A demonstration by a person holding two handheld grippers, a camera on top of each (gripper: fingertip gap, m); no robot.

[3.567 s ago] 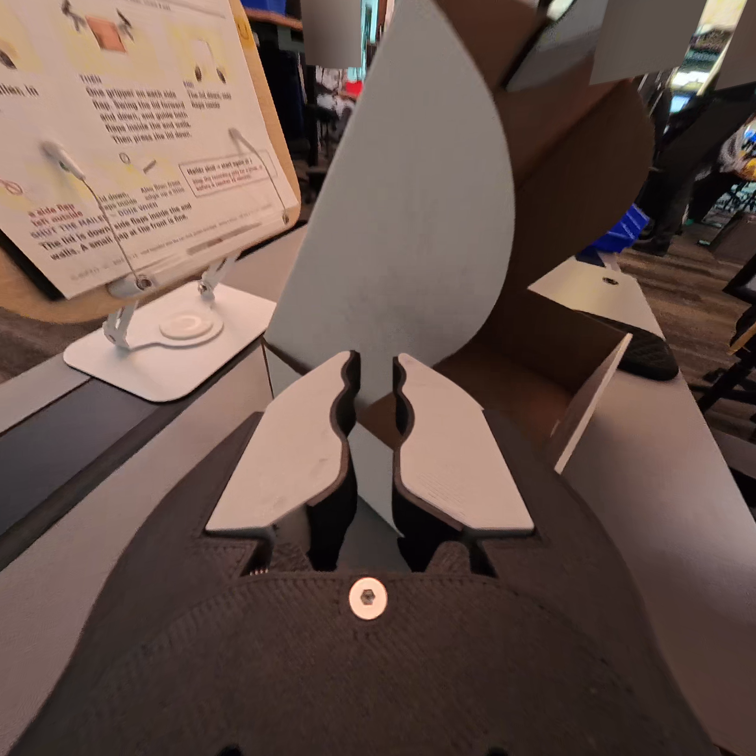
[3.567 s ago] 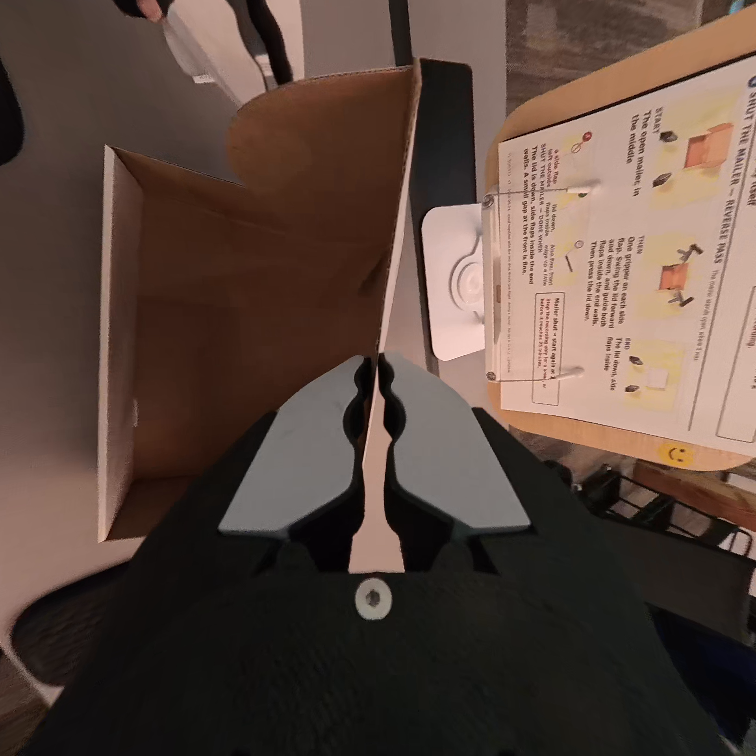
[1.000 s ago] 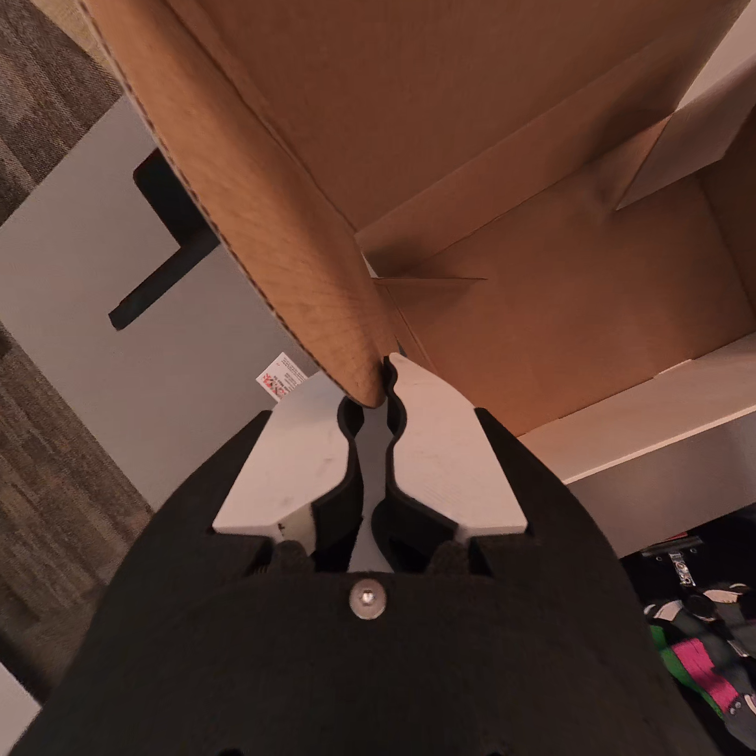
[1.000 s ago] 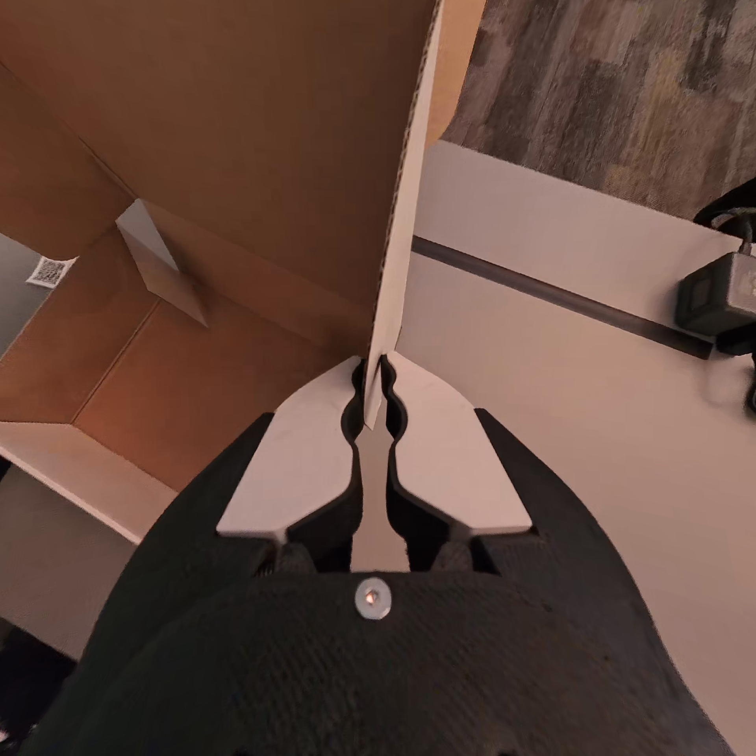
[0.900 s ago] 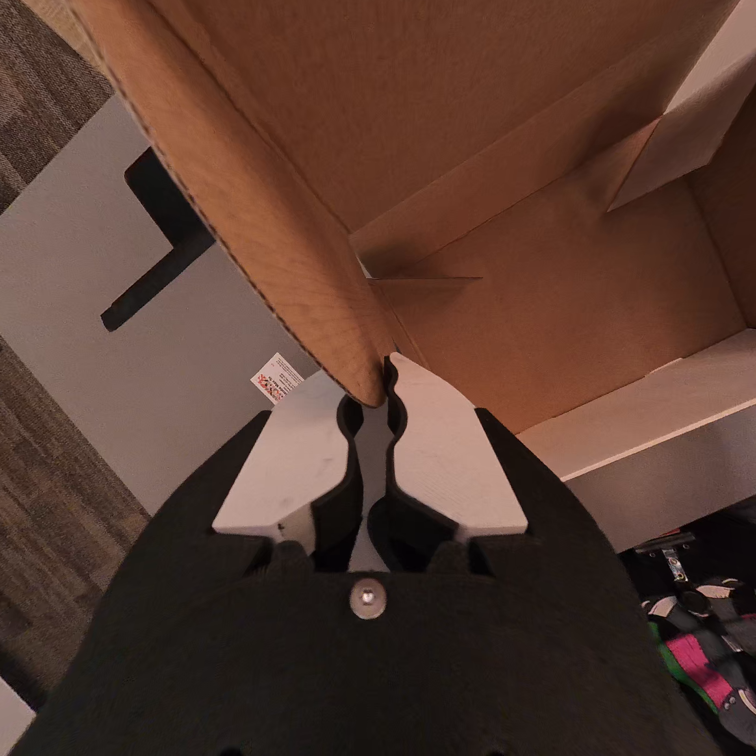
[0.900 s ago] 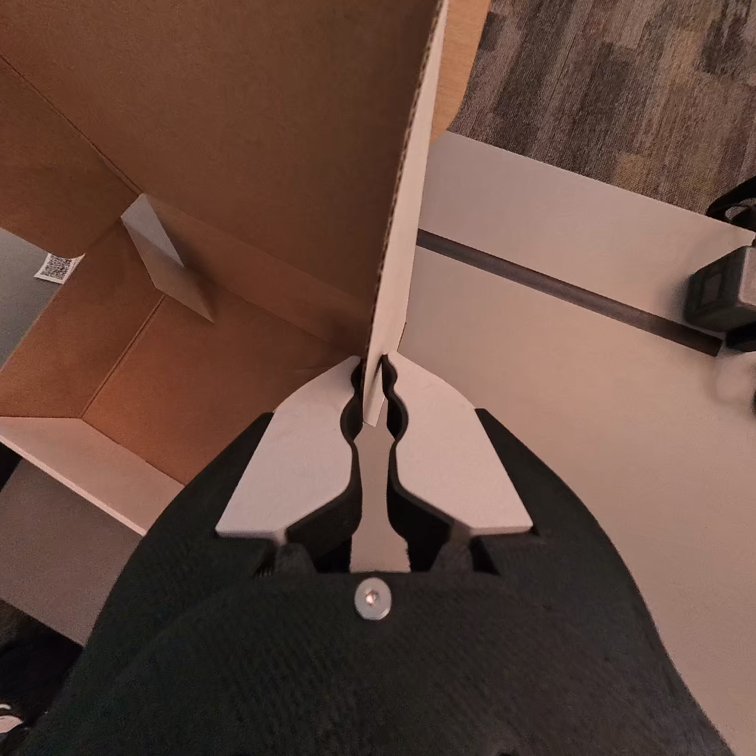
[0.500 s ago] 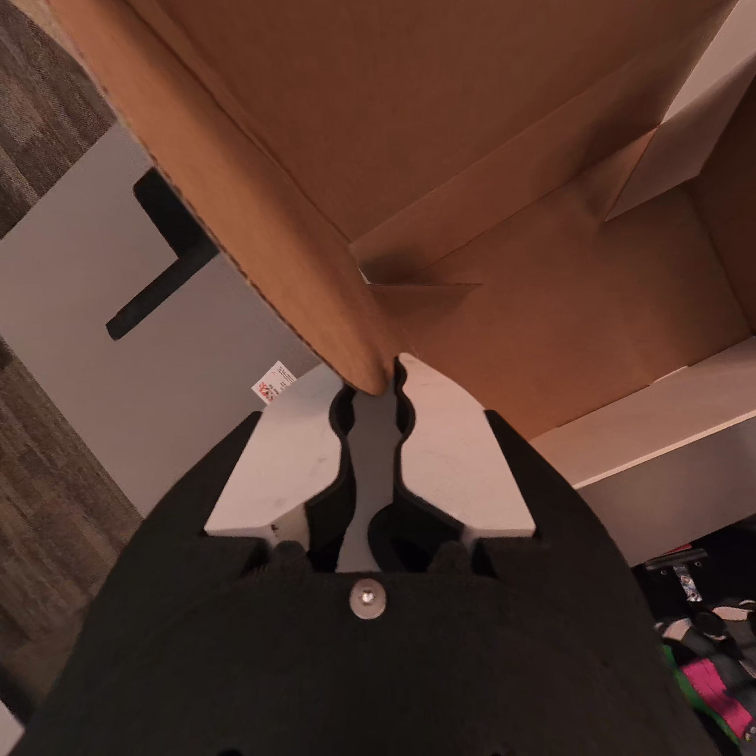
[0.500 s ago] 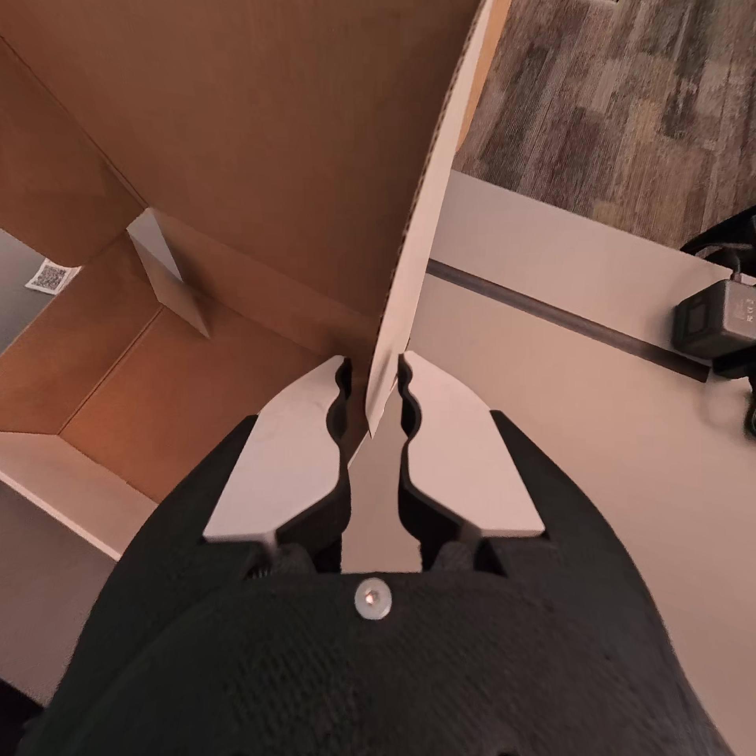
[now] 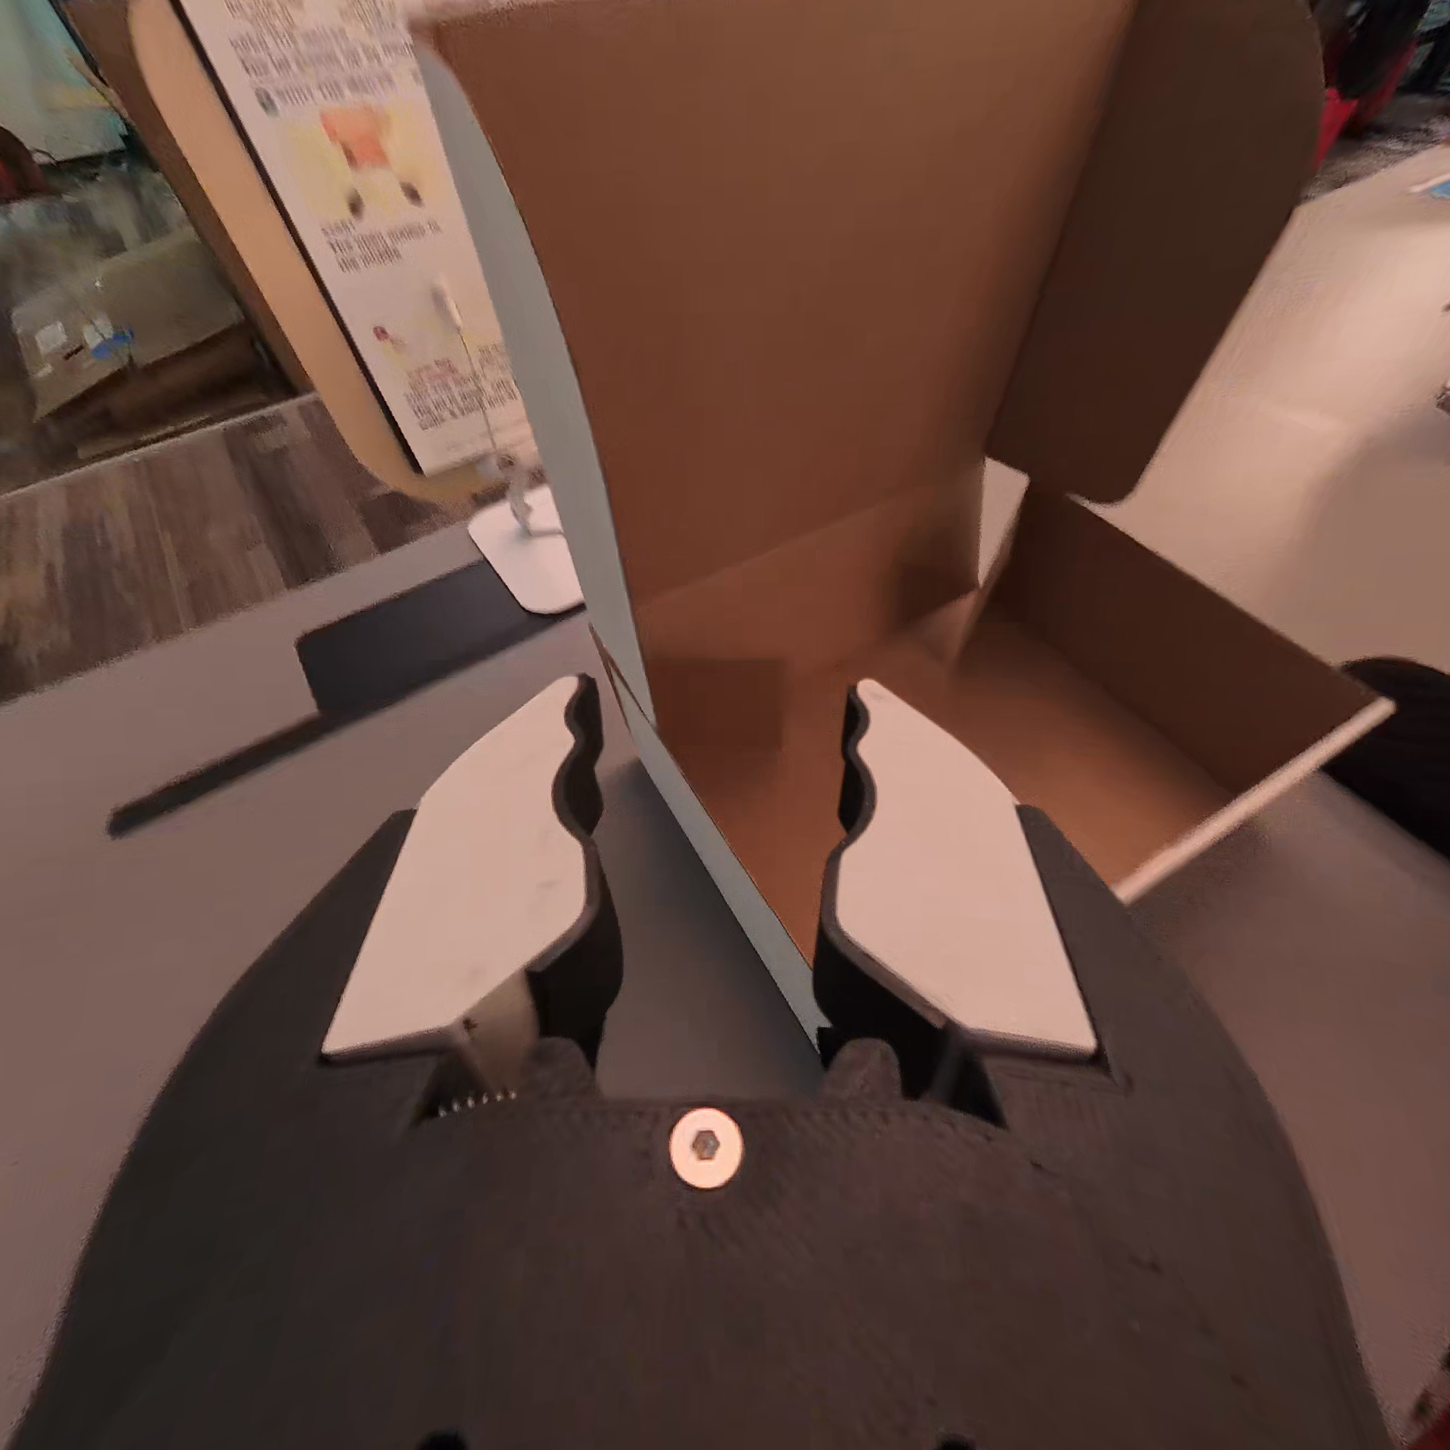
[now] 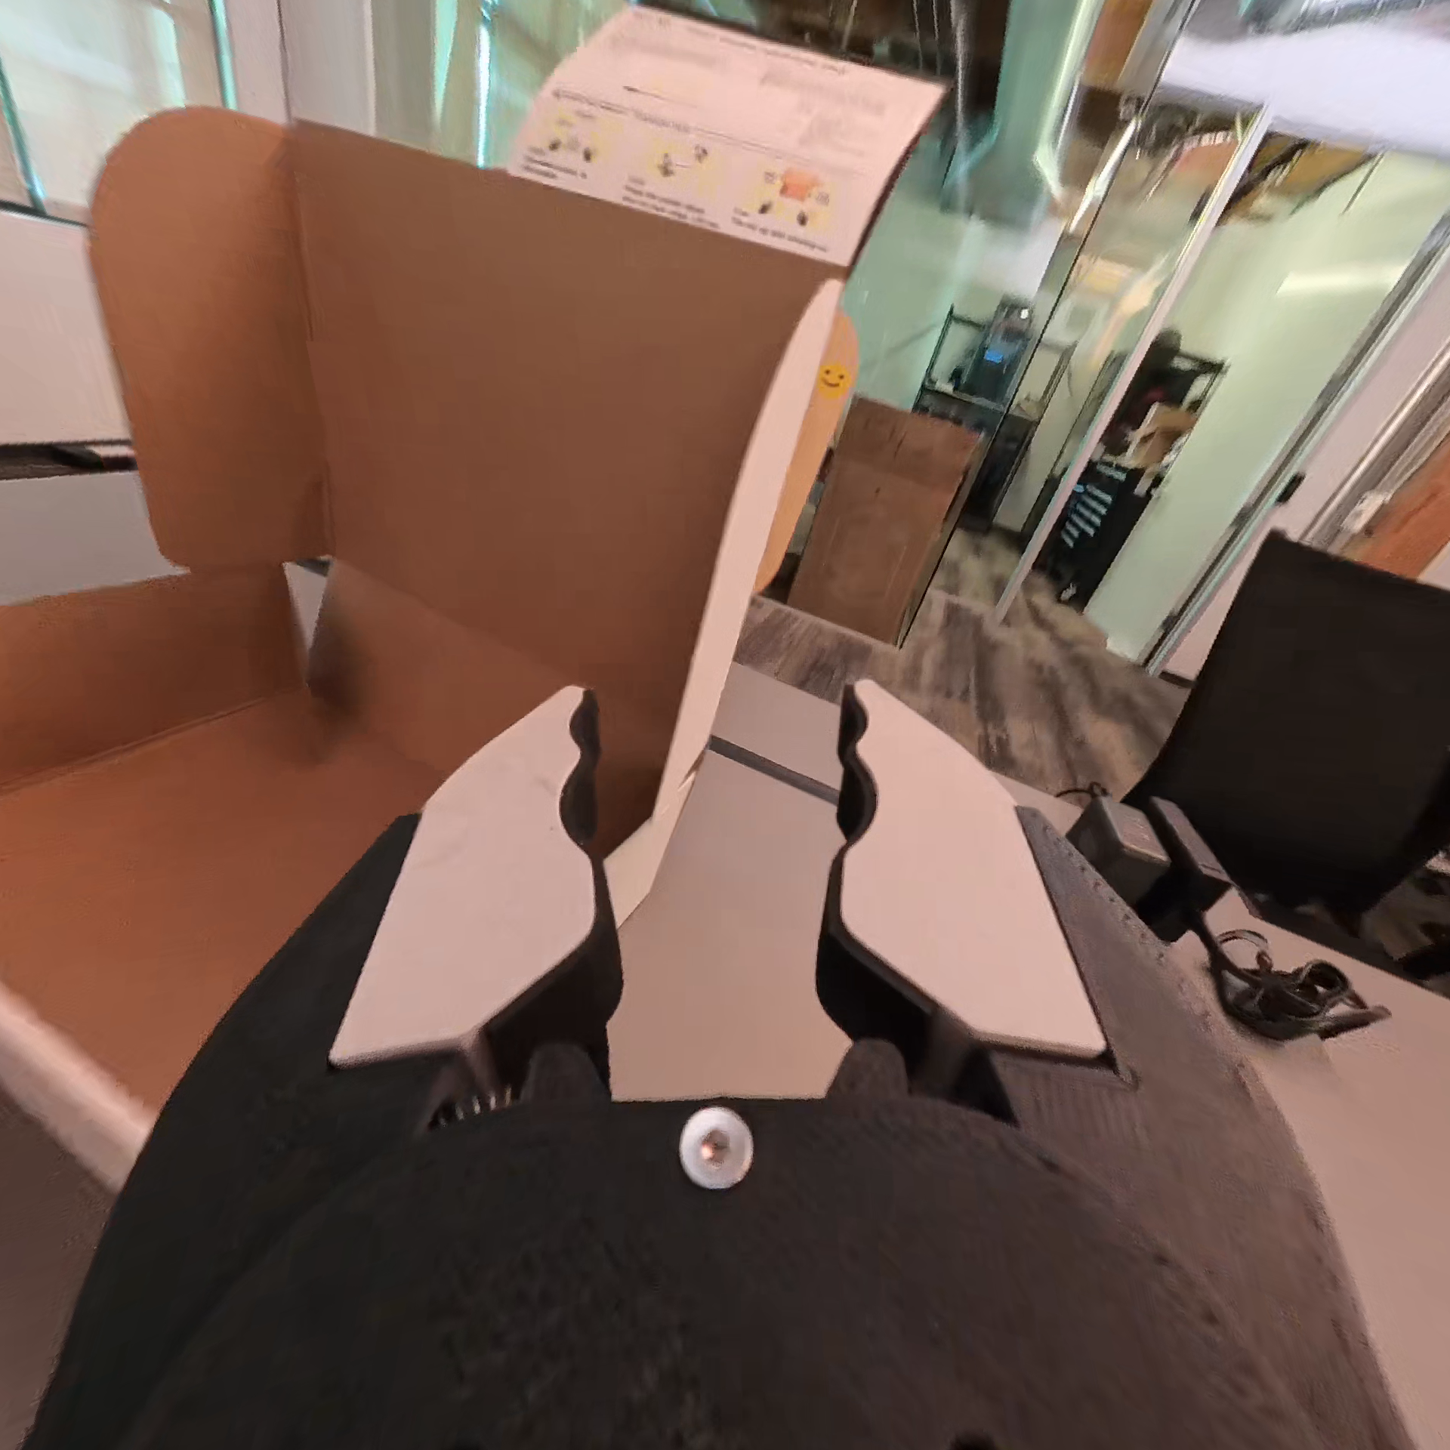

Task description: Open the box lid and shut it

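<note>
A brown cardboard box point(image 9: 1098, 706) stands open on the table, its inside empty. Its lid point(image 9: 785, 275) stands upright, with side flaps folded forward. My left gripper point(image 9: 718, 698) is open, and the lid's left side flap point(image 9: 549, 377) and the box's left wall run between its fingers without being clamped. In the right wrist view the same box point(image 10: 157, 824) and lid point(image 10: 510, 392) show. My right gripper point(image 10: 718, 698) is open, and the lid's right side flap point(image 10: 753, 549) runs down between its fingers.
A printed instruction sheet on a stand point(image 9: 369, 235) rises behind the box, also in the right wrist view point(image 10: 722, 141). A black chair point(image 10: 1318, 722) and a black power adapter with cable point(image 10: 1138, 855) lie to the right. The grey table point(image 9: 157, 824) surrounds the box.
Both grippers have opened wide and let go of the lid's side flaps. Both have pulled back and tilted up, so the room shows. The lid stays upright.
</note>
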